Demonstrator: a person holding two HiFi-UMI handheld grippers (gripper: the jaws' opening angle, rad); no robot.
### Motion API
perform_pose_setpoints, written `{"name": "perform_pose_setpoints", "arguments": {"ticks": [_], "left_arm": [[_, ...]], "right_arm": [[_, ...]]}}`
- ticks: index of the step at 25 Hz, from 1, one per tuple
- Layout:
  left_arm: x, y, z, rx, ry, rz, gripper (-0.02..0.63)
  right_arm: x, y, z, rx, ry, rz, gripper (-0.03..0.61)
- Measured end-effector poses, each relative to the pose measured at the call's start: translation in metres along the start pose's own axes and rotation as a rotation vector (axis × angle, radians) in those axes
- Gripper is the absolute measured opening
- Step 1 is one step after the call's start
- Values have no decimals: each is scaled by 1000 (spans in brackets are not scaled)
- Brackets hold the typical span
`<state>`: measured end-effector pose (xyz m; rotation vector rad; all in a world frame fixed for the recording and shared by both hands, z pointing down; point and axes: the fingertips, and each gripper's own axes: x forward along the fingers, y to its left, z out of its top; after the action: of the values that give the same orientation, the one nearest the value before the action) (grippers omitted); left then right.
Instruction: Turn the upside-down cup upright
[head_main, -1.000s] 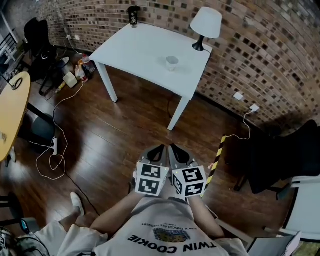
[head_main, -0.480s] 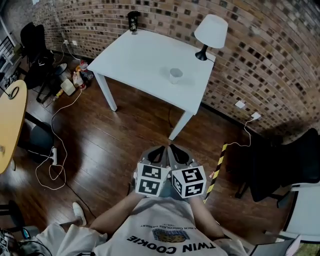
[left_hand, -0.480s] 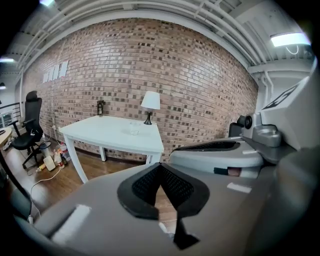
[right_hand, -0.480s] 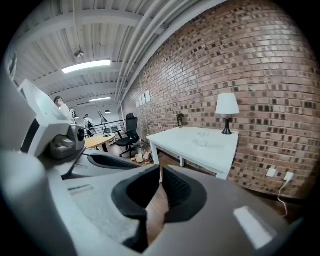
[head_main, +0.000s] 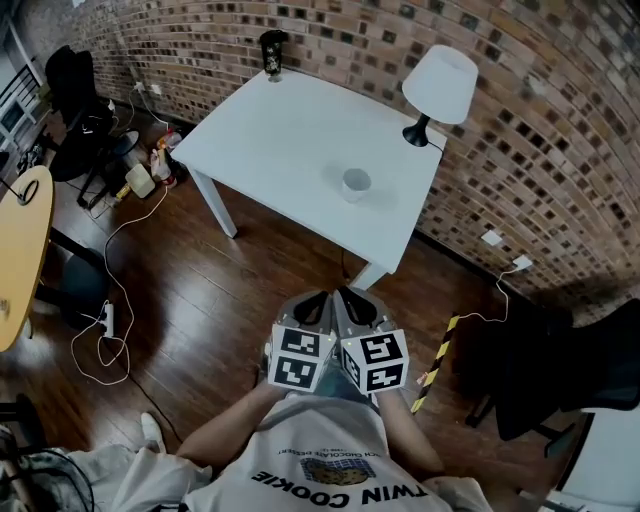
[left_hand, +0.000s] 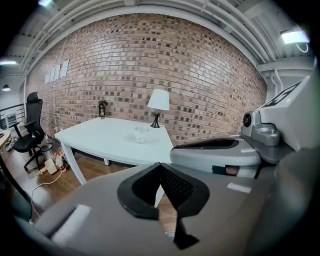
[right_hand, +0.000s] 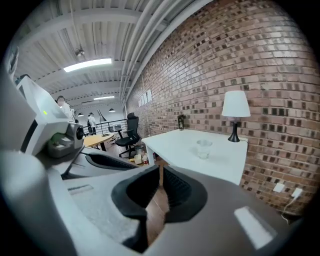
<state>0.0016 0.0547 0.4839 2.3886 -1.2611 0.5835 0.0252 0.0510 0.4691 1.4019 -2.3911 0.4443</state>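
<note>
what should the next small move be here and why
Probably a step toward the white rectangular table. The small translucent cup sits on it, while the left tongs and right tongs, both shut and empty, hang side by side over the dark wooden floor, short of the table's near edge, so the cup looks too far away to grasp.

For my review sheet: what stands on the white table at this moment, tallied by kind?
Clear cup: 1
Table lamp: 1
Dark container, at the far corner: 1
Total: 3
</note>
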Motion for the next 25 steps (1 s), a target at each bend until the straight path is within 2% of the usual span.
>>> {"name": "perform_pose_setpoints", "arguments": {"ticks": [9,13,17,25], "left_arm": [[68,45,50,-42,5,99,3],[97,57,65,-62,18,119,3],[112,71,81,-64,-1,158,3],[128,103,94,-89,-6,194,3]], "right_arm": [[79,-74,41,-172,49,49,28],[112,-103,55,-230,94,77,38],[142,-127,59,-349,158,77,77],[190,-151,56,-532,267,53,78]]}}
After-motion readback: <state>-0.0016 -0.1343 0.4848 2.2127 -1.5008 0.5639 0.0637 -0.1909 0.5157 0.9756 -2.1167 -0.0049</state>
